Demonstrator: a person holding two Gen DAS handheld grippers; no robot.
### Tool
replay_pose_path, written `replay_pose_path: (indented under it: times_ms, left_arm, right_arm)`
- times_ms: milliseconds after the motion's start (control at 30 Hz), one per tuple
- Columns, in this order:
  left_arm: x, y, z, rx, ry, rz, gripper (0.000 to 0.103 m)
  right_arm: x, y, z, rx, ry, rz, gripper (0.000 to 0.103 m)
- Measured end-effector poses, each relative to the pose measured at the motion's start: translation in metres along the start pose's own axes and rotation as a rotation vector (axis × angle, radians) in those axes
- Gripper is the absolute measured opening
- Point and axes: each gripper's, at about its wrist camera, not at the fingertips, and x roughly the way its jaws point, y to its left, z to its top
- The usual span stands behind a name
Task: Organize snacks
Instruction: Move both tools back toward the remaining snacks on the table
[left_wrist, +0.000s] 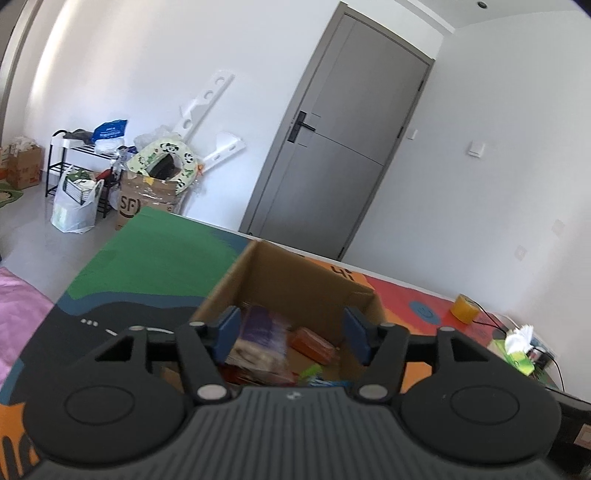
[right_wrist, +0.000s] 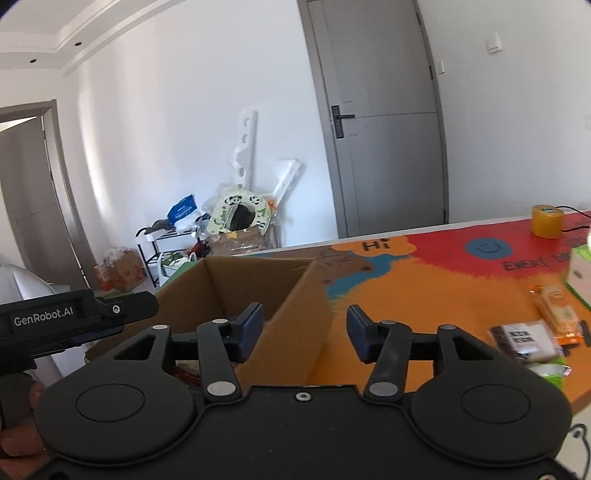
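Sitting on the colourful printed mat that covers the desk (right_wrist: 424, 295), an open brown cardboard box (left_wrist: 291, 284) holds several snack packets: a blurred purple-and-cream wrapped packet (left_wrist: 258, 339) at its left, an orange-red flat packet (left_wrist: 314, 343) near the middle, and a scrap of green wrapper (left_wrist: 310, 371) at the near edge. The left hand-held gripper (left_wrist: 291, 334) hangs over the near side of this box with its blue pads moderately apart; the purple packet lies just beside the left pad, but nothing is pressed between the two pads. In the right wrist view the right hand-held gripper (right_wrist: 304, 330) also has its jaws partly apart and empty, straddling the box's right wall (right_wrist: 295, 317), with the left pad over the inside and the right pad over the orange part of the mat. Right of the box, more snacks lie loose on the desk: an orange wrapped bar (right_wrist: 556, 308), a dark packet with a white label (right_wrist: 524, 339) touching it on the near side, and a green-and-white wrapper (right_wrist: 554, 371) nearer still. Farther right stands a yellow roll of tape (right_wrist: 547, 220), with a black cable trailing beside it. Beyond the desk are a grey door (right_wrist: 380, 118), white walls, and a heap of bags and cartons (right_wrist: 229, 229) on the floor.
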Motion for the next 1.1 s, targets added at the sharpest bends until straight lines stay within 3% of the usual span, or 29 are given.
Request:
replay_pose_path:
  times_ms: [400, 633, 1100]
  left_arm:
    - [-0.002, -0.048, -0.025, 0.086, 0.037, -0.033, 0.08]
    - [-0.007, -0.074, -0.042, 0.154, 0.073, -0.073, 0.082]
    - [-0.001, -0.114, -0.059, 0.193, 0.105, -0.122, 0.082]
  right_arm:
    - [-0.038, -0.047, -0.017, 0.032, -0.004, -0.051, 0.069]
    - [-0.058, -0.066, -0.018, 0.059, -0.042, -0.078, 0.075]
    - [-0.081, -0.101, -0.03, 0.069, -0.053, -0.136, 0.08]
